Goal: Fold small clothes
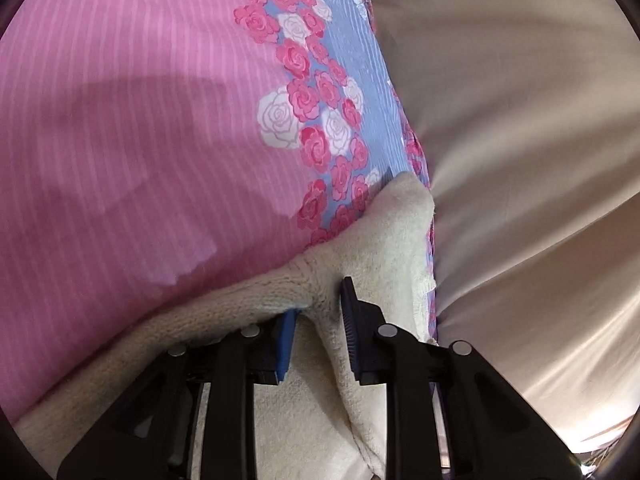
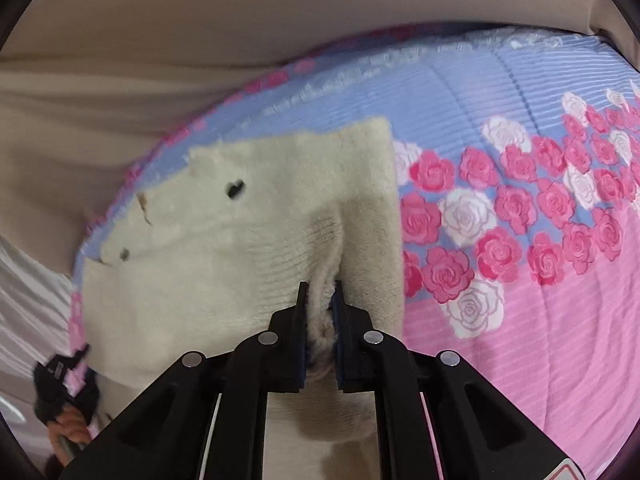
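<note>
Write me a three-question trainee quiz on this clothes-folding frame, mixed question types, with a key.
1. True or false: the right gripper is shut on the cream fleece garment.
2. What lies under the garment? A) bare wooden table B) pink and blue rose-print quilt C) green towel
3. Fill in: the cloth bunched between the left gripper pads is ____ in colour.

Key: 1 true; 2 B; 3 cream.

Both grippers are showing the same build — matte black angular arms, each linkage carrying round silver pivot pins. The left gripper [image 1: 320, 312] is wearing blue ribbed finger pads; the right gripper [image 2: 320, 300] is showing a red-edged white label at its base corner
</note>
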A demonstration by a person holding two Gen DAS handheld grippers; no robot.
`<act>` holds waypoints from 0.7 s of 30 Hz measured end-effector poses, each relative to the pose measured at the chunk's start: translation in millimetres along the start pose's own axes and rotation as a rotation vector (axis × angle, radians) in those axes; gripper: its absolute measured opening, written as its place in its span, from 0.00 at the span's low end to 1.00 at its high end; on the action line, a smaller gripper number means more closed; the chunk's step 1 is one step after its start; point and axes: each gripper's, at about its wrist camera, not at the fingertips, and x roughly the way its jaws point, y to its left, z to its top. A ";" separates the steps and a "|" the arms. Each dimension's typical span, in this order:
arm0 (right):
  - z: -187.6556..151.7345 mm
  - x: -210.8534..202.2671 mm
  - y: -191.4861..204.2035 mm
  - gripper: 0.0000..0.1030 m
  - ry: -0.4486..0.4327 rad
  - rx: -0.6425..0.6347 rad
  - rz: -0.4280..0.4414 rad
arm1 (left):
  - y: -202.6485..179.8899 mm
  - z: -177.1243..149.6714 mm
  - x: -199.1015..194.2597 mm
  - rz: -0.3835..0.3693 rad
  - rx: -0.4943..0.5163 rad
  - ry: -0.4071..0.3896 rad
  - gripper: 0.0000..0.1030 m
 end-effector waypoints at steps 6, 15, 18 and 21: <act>4.8 -19.7 23.3 0.21 -0.021 -0.096 -0.224 | -11.3 3.9 8.4 0.059 0.095 0.000 0.22; 12.2 51.7 254.1 0.45 0.164 -0.433 0.289 | -6.1 2.1 10.3 0.052 0.132 0.014 0.22; 3.5 117.2 309.9 0.44 0.241 -0.460 0.296 | -9.2 2.9 12.7 0.057 0.164 0.035 0.22; -6.9 167.5 336.1 0.32 0.327 -0.458 0.280 | -9.1 7.1 15.0 0.045 0.185 0.059 0.22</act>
